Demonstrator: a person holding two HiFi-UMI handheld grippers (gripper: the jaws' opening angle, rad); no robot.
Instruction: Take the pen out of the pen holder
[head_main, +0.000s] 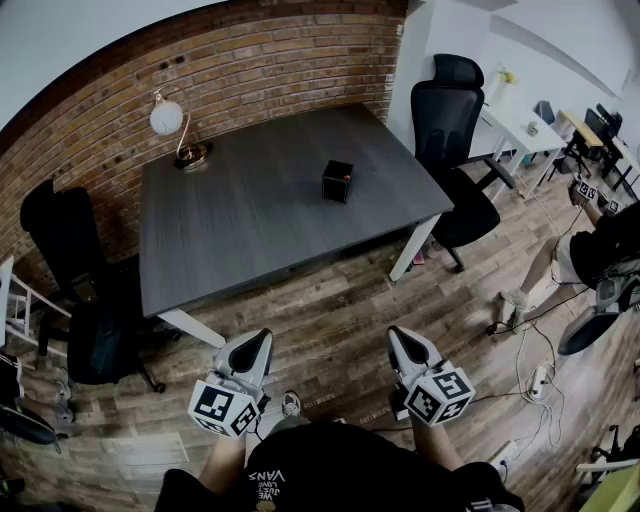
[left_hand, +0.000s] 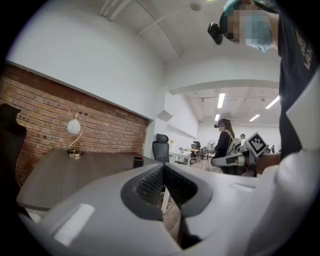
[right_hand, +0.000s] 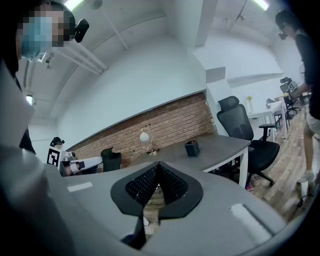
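Left gripper (head_main: 262, 340) and right gripper (head_main: 398, 336) hover over the floor (head_main: 330, 290) in the head view, well short of the pen holder (head_main: 337, 182) on the table (head_main: 250, 230); the left gripper view, then the right, shows jaws closed on nothing, so one likely must open and come down over the holder.

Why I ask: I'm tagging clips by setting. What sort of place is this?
Most likely an office: a grey table beside a brick wall, black office chairs around it, and white desks further back.
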